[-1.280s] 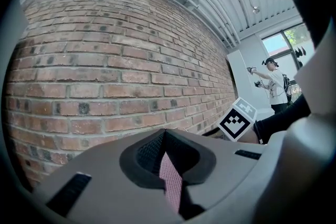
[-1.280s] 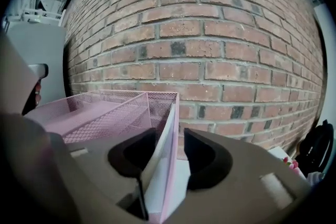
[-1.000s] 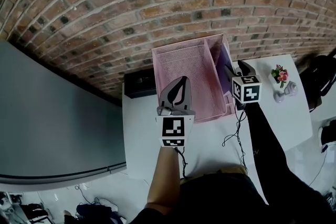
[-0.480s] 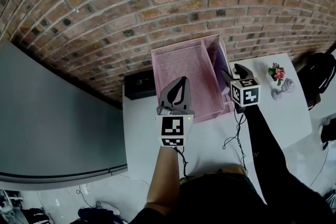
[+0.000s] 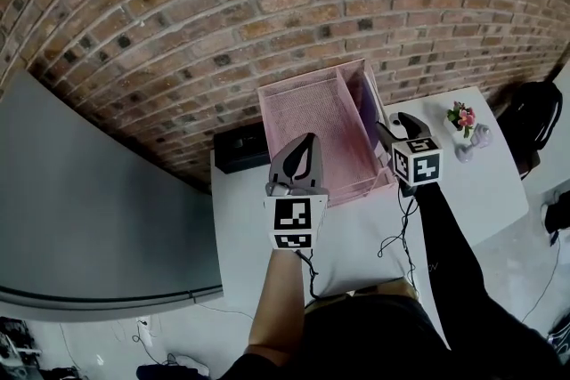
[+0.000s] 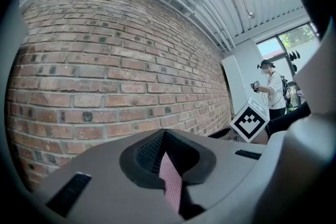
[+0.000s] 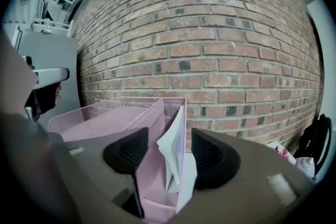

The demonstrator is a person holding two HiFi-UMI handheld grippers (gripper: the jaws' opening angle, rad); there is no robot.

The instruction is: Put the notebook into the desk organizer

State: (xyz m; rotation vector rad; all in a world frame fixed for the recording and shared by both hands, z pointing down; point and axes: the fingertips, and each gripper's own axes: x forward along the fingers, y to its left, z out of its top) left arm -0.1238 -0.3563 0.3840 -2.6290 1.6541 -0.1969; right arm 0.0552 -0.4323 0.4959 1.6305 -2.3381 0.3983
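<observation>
The pink mesh desk organizer (image 5: 316,125) stands at the back of the white table (image 5: 240,227), against the brick wall. A notebook with pale pages (image 7: 173,147) stands upright in the organizer's narrow right slot (image 5: 370,102). My right gripper (image 5: 394,118) is open just in front of that slot, and in the right gripper view the notebook shows between the parted jaws (image 7: 167,140), apart from both pads. My left gripper (image 5: 305,141) is shut and empty over the organizer's wide tray, with only a sliver of pink mesh (image 6: 169,181) showing between its jaws.
A small vase of flowers (image 5: 461,118) and a pale object (image 5: 479,136) sit at the table's right end, with a black bag (image 5: 530,116) beyond it. A black box (image 5: 240,147) lies left of the organizer. Cables (image 5: 396,231) trail across the table. A grey panel (image 5: 89,209) fills the left.
The head view has shifted, so the organizer sits a little higher in frame. My right gripper has drawn back slightly from the slot. The left gripper has stayed put.
</observation>
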